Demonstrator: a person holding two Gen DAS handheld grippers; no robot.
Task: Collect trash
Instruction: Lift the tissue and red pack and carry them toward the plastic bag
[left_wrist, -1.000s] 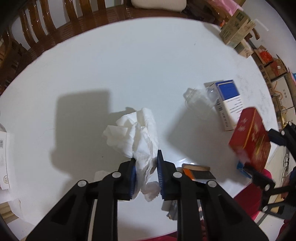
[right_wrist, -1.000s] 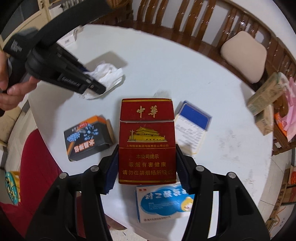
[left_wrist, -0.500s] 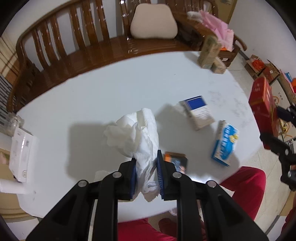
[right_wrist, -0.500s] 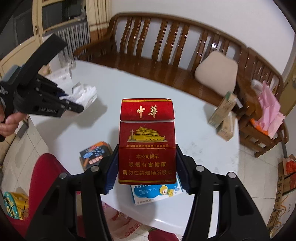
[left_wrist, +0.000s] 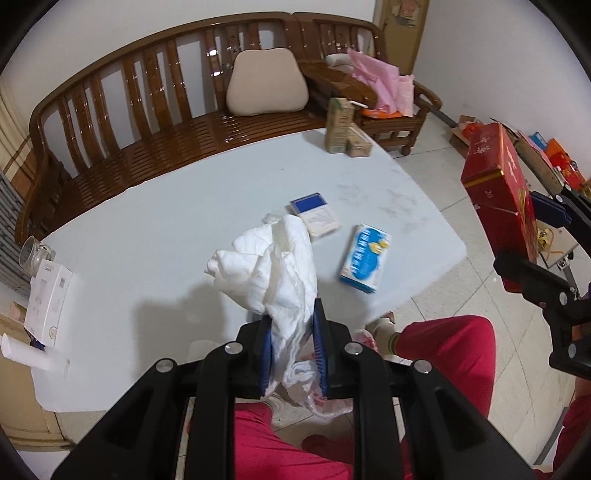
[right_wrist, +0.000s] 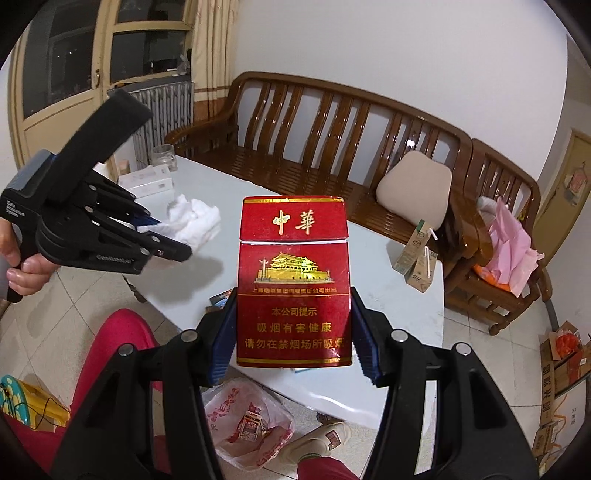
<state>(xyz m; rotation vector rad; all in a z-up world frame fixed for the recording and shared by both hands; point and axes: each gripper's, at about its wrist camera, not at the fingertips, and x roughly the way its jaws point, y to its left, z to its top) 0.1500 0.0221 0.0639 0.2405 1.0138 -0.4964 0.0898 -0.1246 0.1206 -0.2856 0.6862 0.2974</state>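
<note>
My left gripper (left_wrist: 292, 352) is shut on a crumpled white tissue (left_wrist: 273, 269) and holds it above the white table's near edge (left_wrist: 147, 258). My right gripper (right_wrist: 293, 332) is shut on a red cigarette pack (right_wrist: 293, 280), held upright in the air off the table's near side; the pack also shows in the left wrist view (left_wrist: 498, 199). A white plastic bag with red print (right_wrist: 247, 424) lies open on the floor below the pack, with a small packet inside. The left gripper and tissue (right_wrist: 192, 221) show at the left of the right wrist view.
On the table lie a blue-and-white box (left_wrist: 365, 258), a blue-topped white box (left_wrist: 314, 214), two carton drinks (left_wrist: 343, 125), a white box (left_wrist: 48, 299) and a glass jar (left_wrist: 31, 251). A wooden bench (left_wrist: 147, 122) stands behind. Red-trousered legs (left_wrist: 443, 350) are below.
Both grippers have lifted and pulled back from the table, carrying the tissue and the cigarette pack. The plastic bag on the floor has come into view under them.
</note>
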